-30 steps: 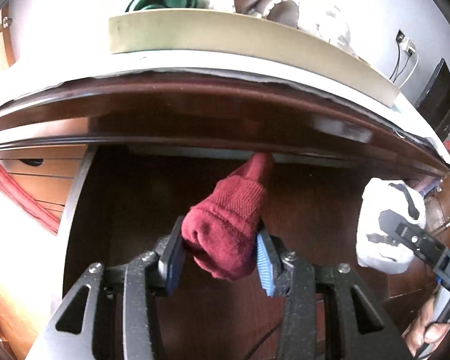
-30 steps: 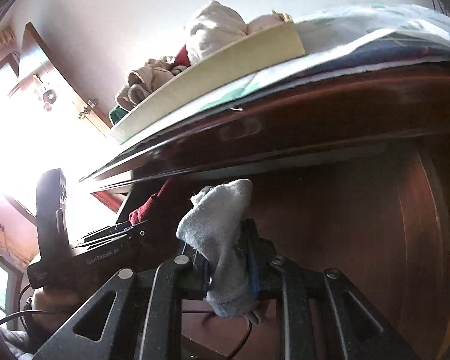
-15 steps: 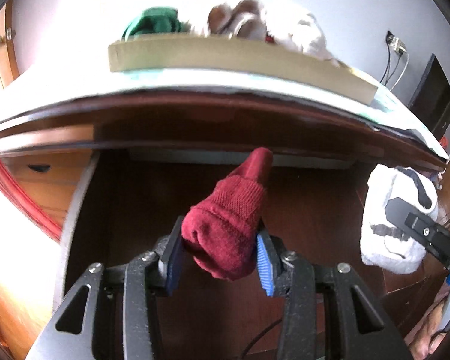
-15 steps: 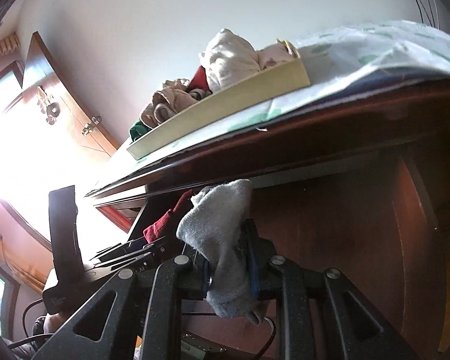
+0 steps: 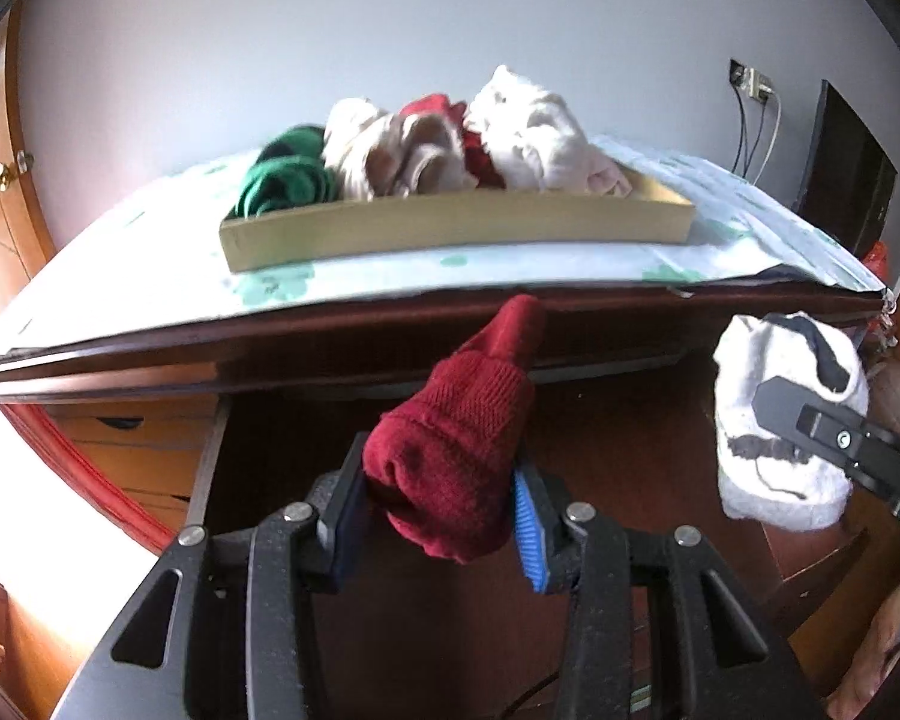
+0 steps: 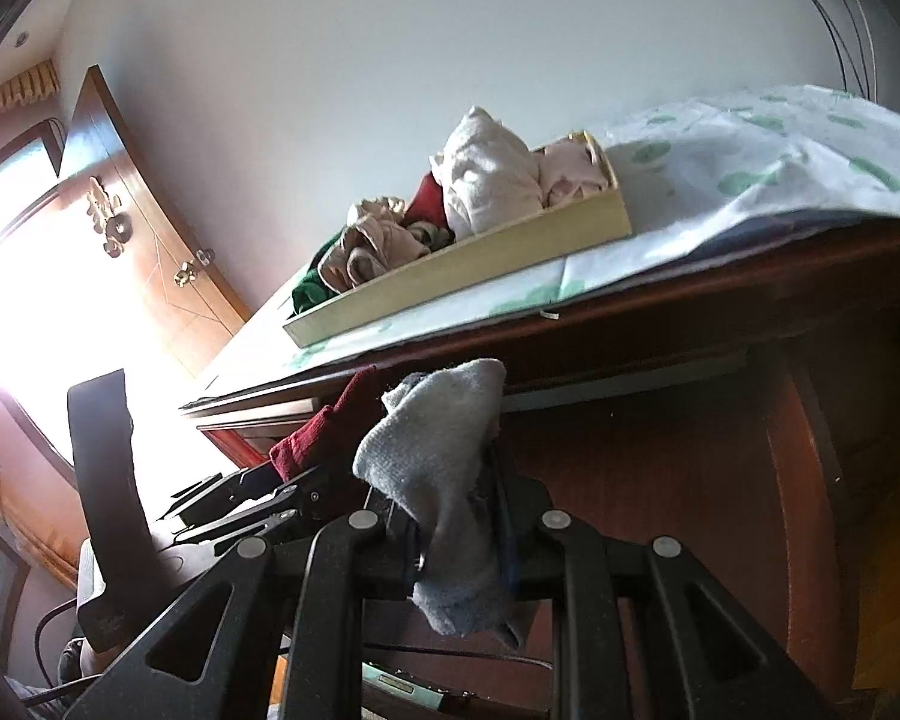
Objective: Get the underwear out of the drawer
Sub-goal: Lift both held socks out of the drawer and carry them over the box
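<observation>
- Lifting both items clear: left gripper [image 5: 441, 510] pinches red sock [image 5: 456, 456]; right gripper [image 6: 459, 546] pinches grey sock [image 6: 444, 480], above the drawer [image 5: 600, 456].
- Clear the desktop edge, then release into tray [image 5: 450, 228].

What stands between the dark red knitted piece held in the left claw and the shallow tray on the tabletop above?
The table edge juts out above the dark red knitted piece, below the tray. The left claw must clear it; otherwise nothing visible blocks.

Drawer interior [image 5: 600, 444] dark and unreadable; right gripper's [image 5: 810, 426] body cut off at frame edge.
</observation>
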`<state>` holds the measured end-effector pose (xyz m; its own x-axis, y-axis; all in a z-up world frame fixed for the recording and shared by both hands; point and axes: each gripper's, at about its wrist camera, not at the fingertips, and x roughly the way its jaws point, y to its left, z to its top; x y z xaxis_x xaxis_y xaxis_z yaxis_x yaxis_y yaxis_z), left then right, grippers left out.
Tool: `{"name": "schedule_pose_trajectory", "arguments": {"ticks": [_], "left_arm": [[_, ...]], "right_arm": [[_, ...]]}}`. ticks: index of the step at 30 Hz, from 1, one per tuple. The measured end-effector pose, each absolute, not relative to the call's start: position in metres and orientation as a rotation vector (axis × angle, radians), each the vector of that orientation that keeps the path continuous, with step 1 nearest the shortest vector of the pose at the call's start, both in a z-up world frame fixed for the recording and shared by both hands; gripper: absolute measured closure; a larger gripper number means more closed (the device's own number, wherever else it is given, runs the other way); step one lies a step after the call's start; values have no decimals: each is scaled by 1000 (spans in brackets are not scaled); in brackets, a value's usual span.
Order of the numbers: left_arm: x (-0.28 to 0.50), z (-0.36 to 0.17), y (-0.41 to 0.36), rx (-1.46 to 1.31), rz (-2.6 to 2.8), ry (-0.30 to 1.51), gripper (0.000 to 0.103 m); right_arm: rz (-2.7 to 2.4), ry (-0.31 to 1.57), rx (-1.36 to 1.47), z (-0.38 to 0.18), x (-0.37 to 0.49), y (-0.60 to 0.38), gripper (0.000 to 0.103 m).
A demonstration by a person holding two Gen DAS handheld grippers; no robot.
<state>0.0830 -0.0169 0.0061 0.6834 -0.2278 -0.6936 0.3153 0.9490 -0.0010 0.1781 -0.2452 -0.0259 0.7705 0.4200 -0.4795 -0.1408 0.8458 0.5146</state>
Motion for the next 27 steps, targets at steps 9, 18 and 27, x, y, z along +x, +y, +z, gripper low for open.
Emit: {"name": "schedule_pose_trajectory", "arguments": {"ticks": [9,18,27], "left_arm": [[74,24,-23,142,-328,702,63],[66,31,-34,161,-346,680,63],[63,31,-49,171,-402,694,63]], "right_arm": [[302,584,469,-11,164,-253,81],[285,567,484,-5,159,-260,81],[262,555,491,-2,155,-265,81]]}}
